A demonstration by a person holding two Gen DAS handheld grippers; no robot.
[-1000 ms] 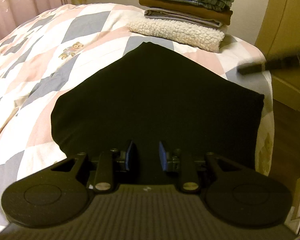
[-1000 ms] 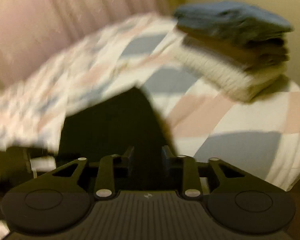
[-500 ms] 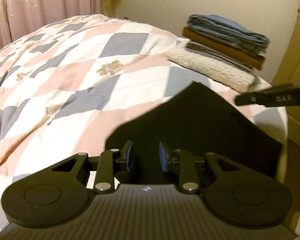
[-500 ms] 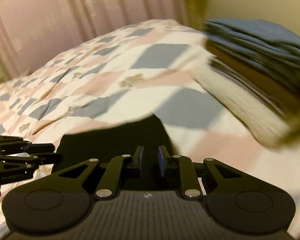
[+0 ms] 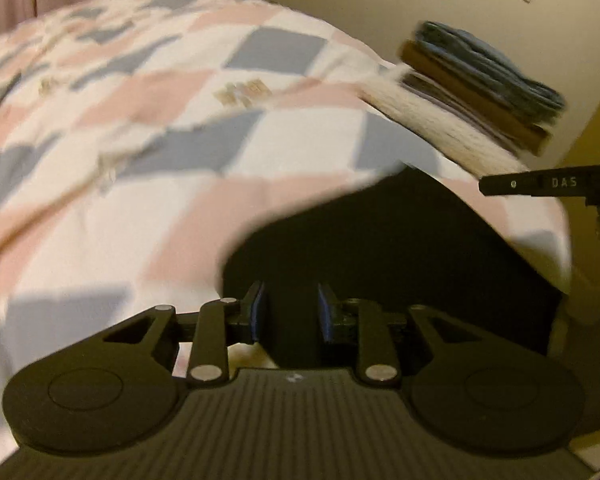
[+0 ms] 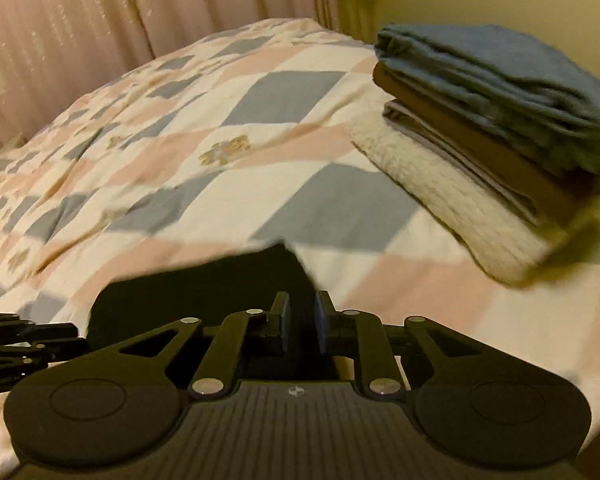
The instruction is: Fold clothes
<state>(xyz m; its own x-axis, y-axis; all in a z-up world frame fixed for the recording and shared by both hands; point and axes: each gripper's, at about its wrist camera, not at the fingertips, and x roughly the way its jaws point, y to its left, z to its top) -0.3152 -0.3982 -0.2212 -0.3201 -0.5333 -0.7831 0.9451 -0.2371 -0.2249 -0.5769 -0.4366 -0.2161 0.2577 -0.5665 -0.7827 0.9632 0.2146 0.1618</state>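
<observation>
Both tools are pinching the black garment [image 5: 380, 248] on the quilted bed [image 5: 140, 160]: left tool [image 5: 291, 312], right tool [image 6: 302, 320]. Folded stack [image 6: 500, 128] sits near the far corner.

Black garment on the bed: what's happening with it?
A person works a gripper in each hand. The left gripper and right gripper each have their fingers closed on the black garment, which hangs between them over the checked quilt. A folded stack sits at the bed's far corner.
</observation>
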